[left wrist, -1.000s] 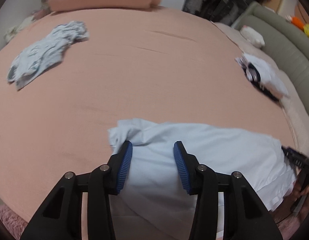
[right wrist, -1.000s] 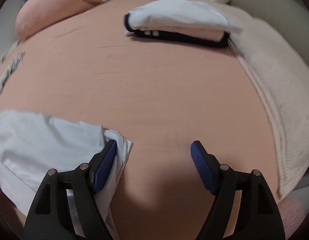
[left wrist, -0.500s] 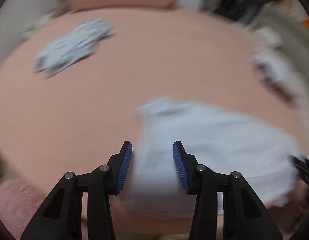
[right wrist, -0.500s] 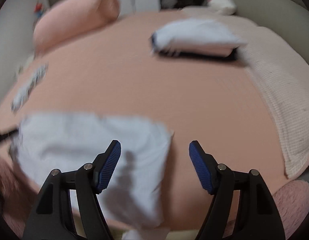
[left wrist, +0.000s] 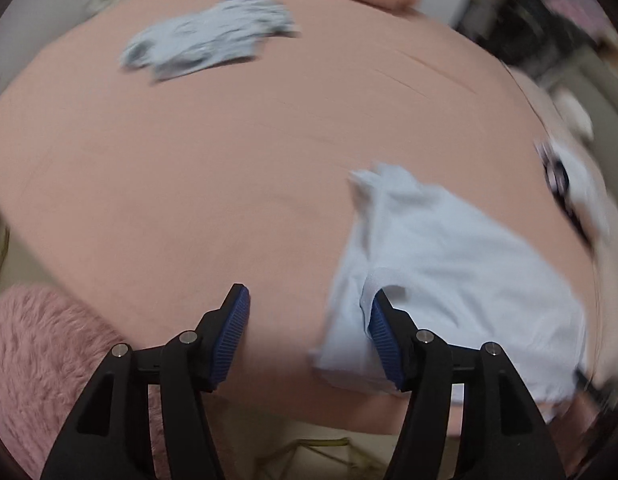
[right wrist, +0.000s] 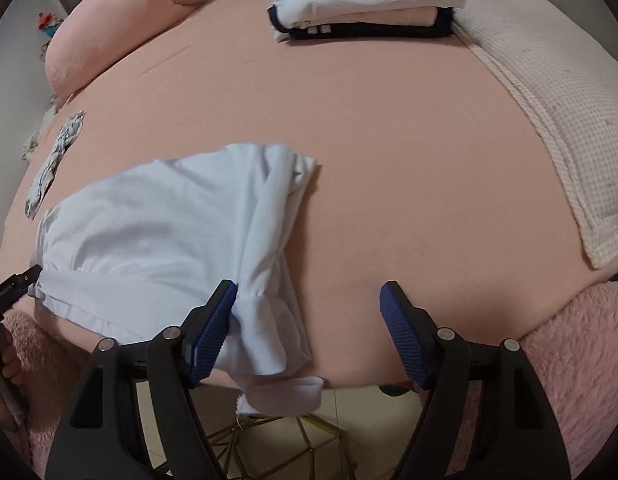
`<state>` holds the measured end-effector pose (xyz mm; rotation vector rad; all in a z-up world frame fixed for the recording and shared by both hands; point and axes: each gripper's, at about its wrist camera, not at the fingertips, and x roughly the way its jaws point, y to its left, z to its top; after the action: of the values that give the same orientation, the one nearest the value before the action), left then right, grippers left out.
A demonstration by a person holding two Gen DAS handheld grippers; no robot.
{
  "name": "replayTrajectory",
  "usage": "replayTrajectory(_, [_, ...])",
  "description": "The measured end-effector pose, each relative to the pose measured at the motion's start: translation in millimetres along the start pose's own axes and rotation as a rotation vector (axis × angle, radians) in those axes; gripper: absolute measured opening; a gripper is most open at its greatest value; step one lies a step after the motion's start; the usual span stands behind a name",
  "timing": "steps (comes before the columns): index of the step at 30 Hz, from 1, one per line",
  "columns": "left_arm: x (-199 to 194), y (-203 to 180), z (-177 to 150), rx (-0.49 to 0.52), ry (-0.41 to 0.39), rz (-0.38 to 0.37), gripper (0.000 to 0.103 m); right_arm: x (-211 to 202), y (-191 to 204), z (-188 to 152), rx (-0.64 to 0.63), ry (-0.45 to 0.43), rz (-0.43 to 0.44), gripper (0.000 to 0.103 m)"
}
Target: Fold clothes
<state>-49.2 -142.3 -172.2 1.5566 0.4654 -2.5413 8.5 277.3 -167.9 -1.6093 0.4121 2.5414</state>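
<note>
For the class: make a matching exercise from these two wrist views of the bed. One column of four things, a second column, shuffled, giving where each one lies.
Things
1. light blue garment
2. folded stack
3. crumpled grey garment
4. pink pillow

Places
A. far left side of the bed, lying alone
B. near edge of the bed, one end hanging over
C. head of the bed
D. far right, beside the cream blanket

Pairs: 1-B, 2-D, 3-A, 4-C
</note>
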Motion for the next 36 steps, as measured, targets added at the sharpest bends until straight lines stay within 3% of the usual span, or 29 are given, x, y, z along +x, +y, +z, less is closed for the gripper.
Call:
replayTrajectory(3, [-12, 19, 3, -0.091, -0.073, 0.039, 0.059, -9, -6, -3, 0.037, -0.025, 0.015, 0.079])
replayTrajectory(5, [-17, 24, 3, -0.131, -0.089, -0.073, 0.059, -14, -7, -3, 0.046, -0.049, 0.039, 0.079])
replayTrajectory(9, [-25, -11, -5, 0.006, -0.119, -0.226, 0.059, -18, -10, 1, 0.098, -0.063, 0.194, 0.079])
replayTrajectory(11, [-29, -37, -9, 0.093, -0.119, -0.319, 0.059, -11, -14, 1, 0.150, -0.025, 0.298, 0.079])
replayTrajectory(13, [-28, -64, -11, 0.173, -0.107, -0.392, 0.059, -2, -16, -5, 0.176, 0.026, 0.334, 0.079])
replayTrajectory(17, [-11, -96, -26, 0.257, -0.029, -0.382, 0.059, 11, -8, -11, 0.143, 0.085, 0.316, 0.083])
replayTrajectory(19, [-6, -105, -30, 0.302, -0.018, -0.340, 0.058, 16, -3, -9, 0.116, 0.092, 0.308, 0.089])
replayTrajectory(21, [1, -112, -30, 0.356, -0.011, -0.256, 0.056, 19, 2, -6, 0.088, 0.098, 0.294, 0.088])
replayTrajectory(23, [4, -116, -33, 0.396, -0.008, -0.165, 0.056, 18, 6, -6, 0.061, 0.093, 0.263, 0.076])
replayTrajectory(25, [-5, -117, -35, 0.403, -0.047, -0.167, 0.054, 16, 8, -7, 0.055, 0.089, 0.278, 0.048])
replayTrajectory(26, [-14, -119, -35, 0.409, -0.078, -0.208, 0.054, 16, 7, -8, 0.071, 0.097, 0.312, 0.043])
replayTrajectory(29, [-33, -131, -41, 0.448, -0.139, -0.340, 0.054, 18, 3, -8, 0.124, 0.104, 0.343, 0.045])
replayTrajectory(30, [-30, -138, -43, 0.474, -0.131, -0.339, 0.054, 21, 3, -7, 0.133, 0.110, 0.342, 0.047])
replayTrajectory(32, [-8, -147, -49, 0.511, -0.056, -0.263, 0.054, 22, 10, -4, 0.104, 0.109, 0.322, 0.046])
replayTrajectory(34, [11, -153, -53, 0.545, 0.008, -0.202, 0.053, 19, 18, -1, 0.064, 0.103, 0.305, 0.030])
replayTrajectory(36, [10, -156, -53, 0.550, 0.003, -0.201, 0.053, 14, 26, 2, 0.036, 0.096, 0.310, 0.019])
